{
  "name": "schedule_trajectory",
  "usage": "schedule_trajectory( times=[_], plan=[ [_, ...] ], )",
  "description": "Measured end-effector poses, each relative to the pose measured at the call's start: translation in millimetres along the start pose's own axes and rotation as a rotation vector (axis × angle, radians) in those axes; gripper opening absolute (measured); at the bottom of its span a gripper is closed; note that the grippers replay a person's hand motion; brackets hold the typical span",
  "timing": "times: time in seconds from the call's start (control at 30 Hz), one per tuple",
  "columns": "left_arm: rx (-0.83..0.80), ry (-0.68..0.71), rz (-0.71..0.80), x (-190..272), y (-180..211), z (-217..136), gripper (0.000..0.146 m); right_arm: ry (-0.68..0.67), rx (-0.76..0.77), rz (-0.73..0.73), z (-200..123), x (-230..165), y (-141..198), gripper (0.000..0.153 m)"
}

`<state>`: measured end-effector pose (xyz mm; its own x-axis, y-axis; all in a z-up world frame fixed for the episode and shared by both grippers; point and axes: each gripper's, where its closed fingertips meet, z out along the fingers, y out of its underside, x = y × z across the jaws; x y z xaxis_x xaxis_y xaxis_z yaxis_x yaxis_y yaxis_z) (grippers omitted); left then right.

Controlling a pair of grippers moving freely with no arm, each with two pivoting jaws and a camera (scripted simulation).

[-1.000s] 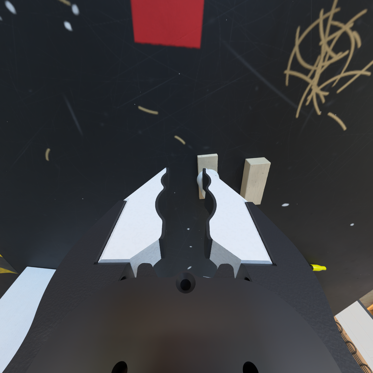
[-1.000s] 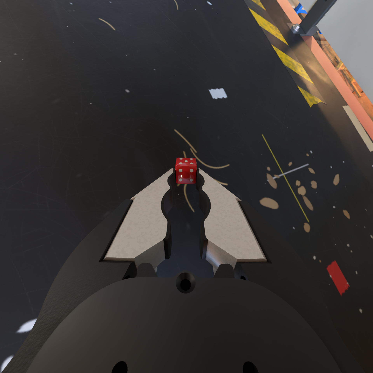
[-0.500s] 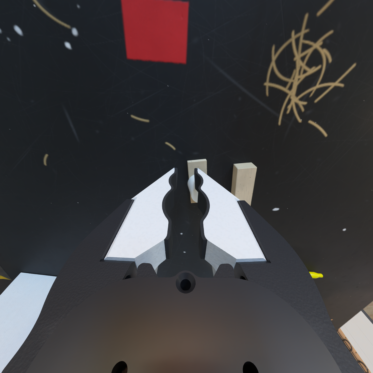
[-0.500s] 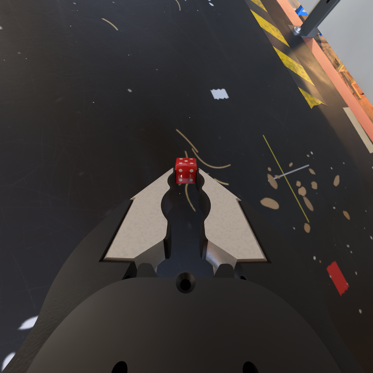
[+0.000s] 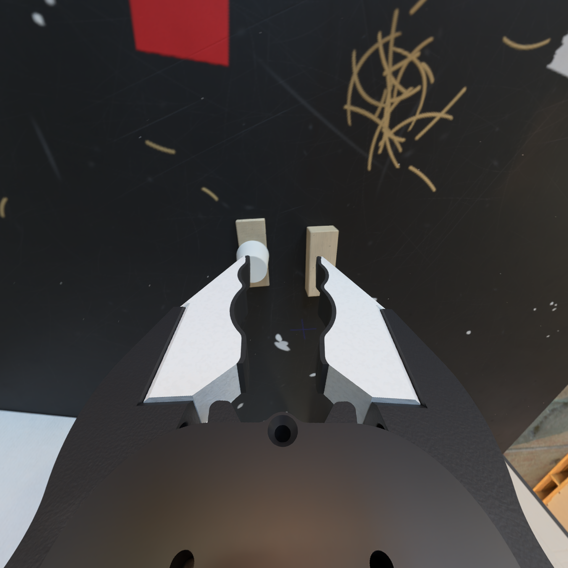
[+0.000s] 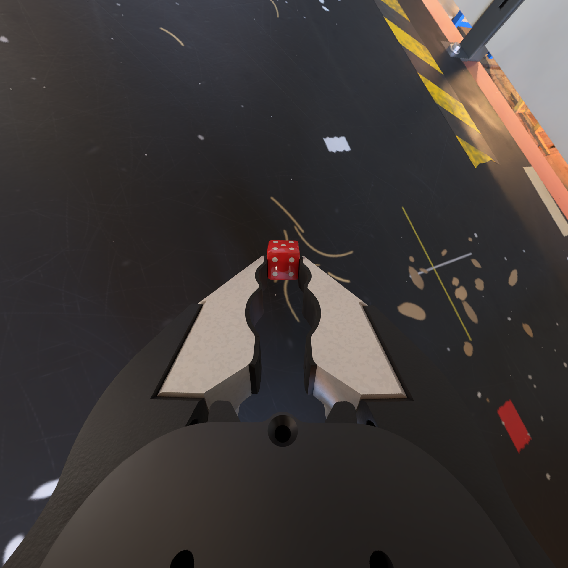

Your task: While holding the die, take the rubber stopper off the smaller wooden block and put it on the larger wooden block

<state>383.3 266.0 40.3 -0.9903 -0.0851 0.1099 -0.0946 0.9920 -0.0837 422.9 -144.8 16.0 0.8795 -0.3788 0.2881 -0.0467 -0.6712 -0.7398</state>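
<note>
In the left wrist view two pale wooden blocks lie side by side on the black table, the left block (image 5: 249, 230) and the slightly thicker right block (image 5: 321, 246). A white rubber stopper (image 5: 254, 265) sits on the left block. My left gripper (image 5: 282, 259) is open and empty. Its left fingertip (image 5: 242, 267) overlaps the stopper's near side, and its right fingertip (image 5: 322, 270) overlaps the right block. In the right wrist view my right gripper (image 6: 282, 264) is shut on a red die (image 6: 282, 256) with white pips and holds it above the table.
A red square patch (image 5: 181, 27) and tan scribble marks (image 5: 396, 101) lie beyond the blocks. A white sheet (image 5: 24, 445) is at the lower left and the table edge (image 5: 538, 455) at the lower right. Yellow-black tape (image 6: 430, 70) and a metal post (image 6: 482, 33) line the right view's edge.
My left gripper's jaws narrowed around the stopper, then opened wide, and the gripper shifted right so both blocks are centred. The stopper stays on the left block. The right gripper still holds the die.
</note>
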Motion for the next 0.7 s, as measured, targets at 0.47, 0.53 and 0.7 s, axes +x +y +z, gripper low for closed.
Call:
schedule_trajectory(
  times=[0.47, 0.53, 0.7],
  plan=[
    [-0.061, -0.088, -0.09, -27.7, 20.3, 0.1, 0.066, 0.0, 0.0, -0.001, -0.5, -0.2, 0.1, 0.019],
    [-0.071, -0.068, -0.085, -26.5, 18.9, 4.0, 0.069, 0.0, 0.0, -0.001, -0.6, -0.2, 0.1, 0.019],
    [-0.105, -0.023, -0.065, -22.3, 17.5, 14.0, 0.058, -0.001, 0.0, -0.001, -0.7, -0.3, 0.1, 0.019]
  ],
)
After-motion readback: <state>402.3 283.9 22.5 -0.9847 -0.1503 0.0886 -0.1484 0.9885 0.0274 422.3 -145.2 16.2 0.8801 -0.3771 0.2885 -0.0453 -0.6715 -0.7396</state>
